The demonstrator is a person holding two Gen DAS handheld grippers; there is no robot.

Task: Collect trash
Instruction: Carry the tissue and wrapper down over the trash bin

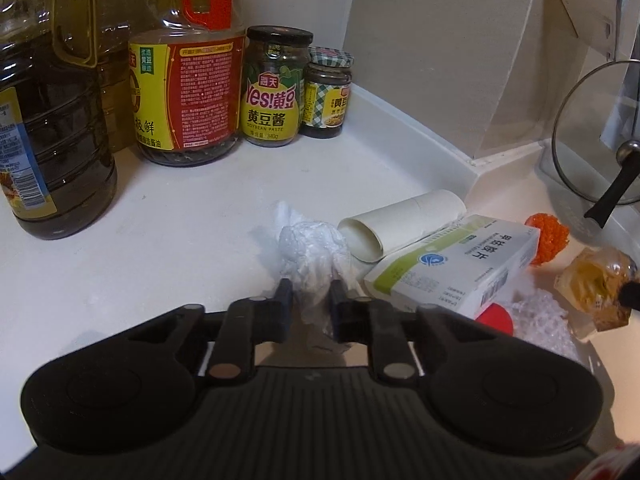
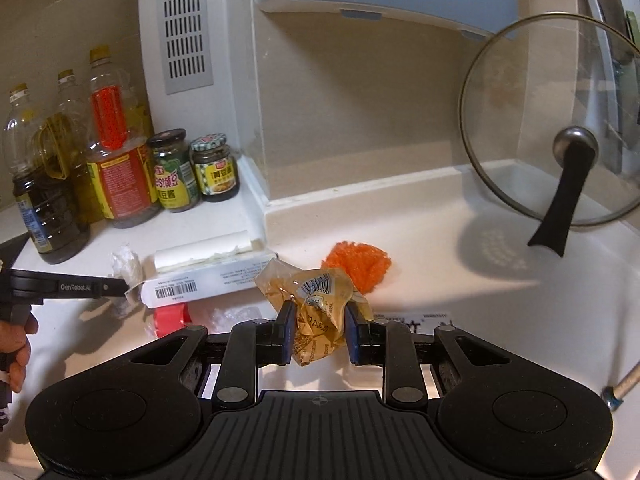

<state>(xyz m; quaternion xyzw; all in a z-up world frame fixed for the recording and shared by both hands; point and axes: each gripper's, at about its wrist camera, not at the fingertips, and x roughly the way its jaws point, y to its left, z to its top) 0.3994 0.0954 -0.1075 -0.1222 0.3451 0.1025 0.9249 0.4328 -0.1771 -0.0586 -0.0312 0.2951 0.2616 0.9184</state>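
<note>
I am pinching a crumpled plastic wad [image 1: 310, 252] in my left claw [image 1: 310, 294], mid-desk [image 1: 160, 240] near the back corner; my right claw [image 2: 319, 318] is gripping a crinkled yellow wrapper [image 2: 316, 300]. Both being thin film, either risks slipping loose when lifted.

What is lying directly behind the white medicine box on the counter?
Behind the medicine box lies a white cardboard tube on its side, touching it. The box covers the tube's lower edge.
</note>
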